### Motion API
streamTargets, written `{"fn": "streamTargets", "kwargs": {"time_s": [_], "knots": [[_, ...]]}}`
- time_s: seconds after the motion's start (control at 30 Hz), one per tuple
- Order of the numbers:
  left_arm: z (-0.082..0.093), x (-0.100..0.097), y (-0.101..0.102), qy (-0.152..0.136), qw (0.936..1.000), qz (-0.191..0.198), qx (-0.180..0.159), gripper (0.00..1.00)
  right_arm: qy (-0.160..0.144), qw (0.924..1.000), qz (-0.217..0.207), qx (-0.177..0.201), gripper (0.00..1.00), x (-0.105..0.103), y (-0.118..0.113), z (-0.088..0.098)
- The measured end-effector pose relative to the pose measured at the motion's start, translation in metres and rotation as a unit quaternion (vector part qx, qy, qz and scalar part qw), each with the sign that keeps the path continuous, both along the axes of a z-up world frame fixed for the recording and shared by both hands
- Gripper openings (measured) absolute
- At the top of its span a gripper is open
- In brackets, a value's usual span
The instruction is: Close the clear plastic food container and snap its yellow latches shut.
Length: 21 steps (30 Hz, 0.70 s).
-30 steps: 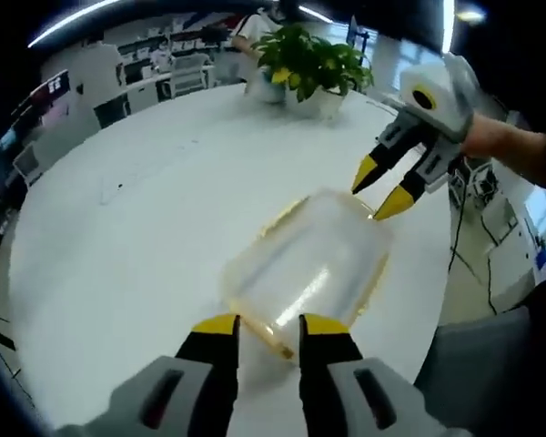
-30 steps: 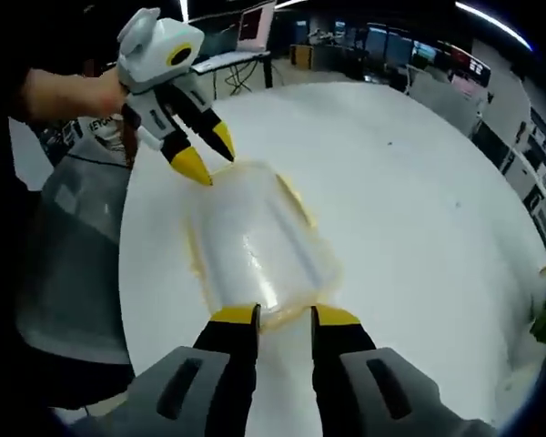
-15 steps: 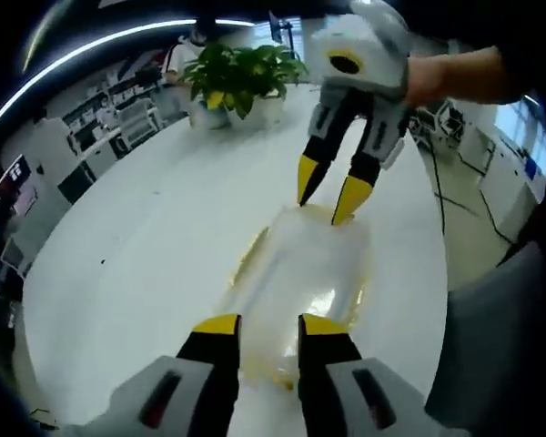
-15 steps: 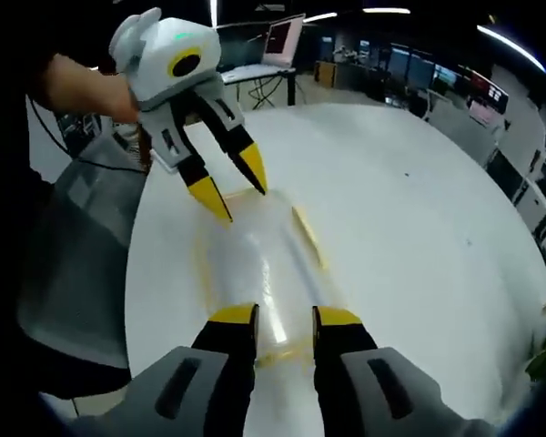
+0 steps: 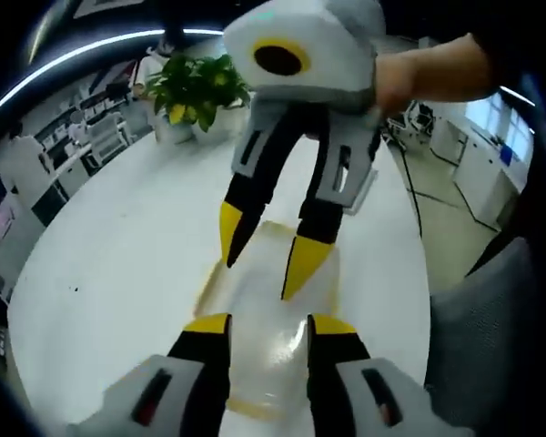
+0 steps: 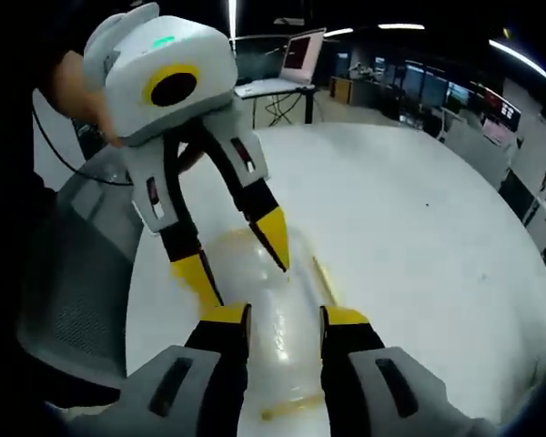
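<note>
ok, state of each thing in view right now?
Container: on the table, lid down, between both grippers.
Latches: cannot tell if snapped.
Left gripper: open, over one end of the container.
Right gripper: open, over the opposite end.
Plant: upright, far side.

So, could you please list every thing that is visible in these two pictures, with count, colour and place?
Food container: one, clear with yellow latches, on the table between both tools.
Table: one, white, round, under the container.
Potted plant: one, green, far side of the table in the left gripper view.
Chair: one, grey mesh, at the table edge.
Laptop: one, on a desk behind the table in the right gripper view.
Hand: one, holding the right tool.
Left tool: black with yellow tips, open, over the container.
Right tool: black with yellow tips, open, over the container.
</note>
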<state>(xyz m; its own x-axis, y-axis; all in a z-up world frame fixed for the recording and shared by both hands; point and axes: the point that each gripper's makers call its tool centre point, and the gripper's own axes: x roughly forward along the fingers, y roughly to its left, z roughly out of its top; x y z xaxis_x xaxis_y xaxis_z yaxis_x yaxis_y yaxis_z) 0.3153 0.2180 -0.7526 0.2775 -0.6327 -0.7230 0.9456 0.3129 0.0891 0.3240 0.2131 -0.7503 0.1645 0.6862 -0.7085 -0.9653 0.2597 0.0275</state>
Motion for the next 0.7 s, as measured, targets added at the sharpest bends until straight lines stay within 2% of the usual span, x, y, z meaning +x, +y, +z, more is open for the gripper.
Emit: {"fn": "streamTargets", "kwargs": {"time_s": [0.13, 0.2, 0.57, 0.7], "knots": [[0.002, -0.004, -0.002, 0.007, 0.9999, -0.002, -0.009, 0.27, 0.000, 1.0000, -0.003, 0.001, 0.28, 0.005, 0.000, 0.001], [0.008, -0.008, -0.010, 0.007, 0.9994, -0.012, -0.032, 0.30, 0.002, 1.0000, -0.005, 0.005, 0.28, 0.008, 0.000, 0.001], [-0.005, -0.017, -0.010, 0.006, 0.9996, -0.025, -0.010, 0.38, 0.005, 0.9997, 0.015, -0.017, 0.29, 0.017, 0.006, -0.001], [-0.013, -0.016, -0.007, -0.015, 0.9991, -0.035, 0.020, 0.46, 0.012, 0.9994, 0.024, -0.024, 0.30, 0.021, 0.007, -0.003]]}}
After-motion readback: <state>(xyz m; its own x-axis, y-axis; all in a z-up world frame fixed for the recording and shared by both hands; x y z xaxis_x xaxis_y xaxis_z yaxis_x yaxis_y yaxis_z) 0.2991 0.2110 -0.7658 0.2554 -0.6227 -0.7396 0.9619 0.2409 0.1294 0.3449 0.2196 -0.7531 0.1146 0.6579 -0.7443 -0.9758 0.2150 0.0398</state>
